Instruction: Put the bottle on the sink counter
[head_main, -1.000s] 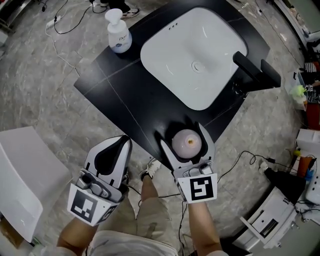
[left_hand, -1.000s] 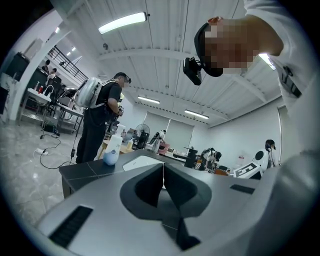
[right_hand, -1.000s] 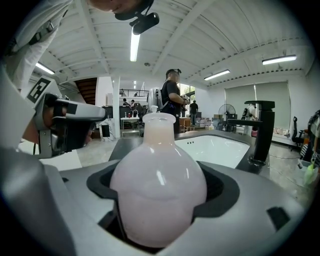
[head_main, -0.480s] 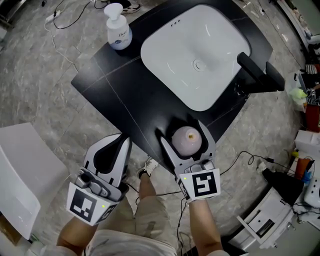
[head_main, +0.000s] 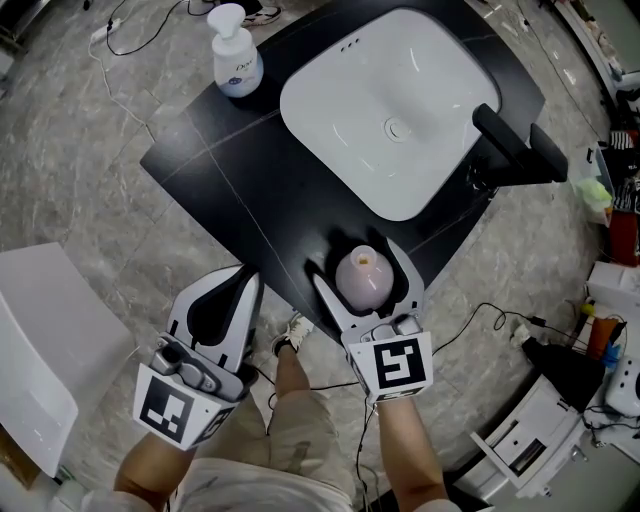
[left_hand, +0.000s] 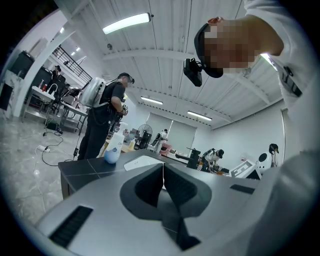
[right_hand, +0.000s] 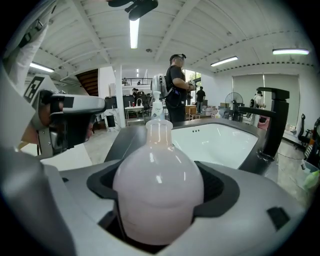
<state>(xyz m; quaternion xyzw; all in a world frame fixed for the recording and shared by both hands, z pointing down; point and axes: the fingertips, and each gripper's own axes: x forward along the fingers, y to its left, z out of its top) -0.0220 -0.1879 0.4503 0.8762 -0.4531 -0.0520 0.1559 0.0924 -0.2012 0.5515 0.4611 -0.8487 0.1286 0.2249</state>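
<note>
A pale pink, round-bodied bottle (head_main: 361, 277) with a short open neck sits between the jaws of my right gripper (head_main: 358, 264), which is shut on it. It hangs over the near corner of the black sink counter (head_main: 250, 190); whether it touches the top I cannot tell. In the right gripper view the bottle (right_hand: 158, 190) fills the space between the jaws, neck pointing toward the white basin (right_hand: 220, 140). My left gripper (head_main: 248, 282) is shut and empty, off the counter's near edge, over the floor. Its closed jaws (left_hand: 163, 167) point at the counter.
A white basin (head_main: 390, 110) is set into the counter, with a black faucet (head_main: 515, 145) on its right. A white pump soap bottle (head_main: 236, 65) stands at the far left corner. A white box (head_main: 40, 340) lies on the floor at left; cables and equipment (head_main: 590, 370) lie at right.
My right gripper has shifted slightly left and forward with the bottle in it. The left gripper has stayed in place.
</note>
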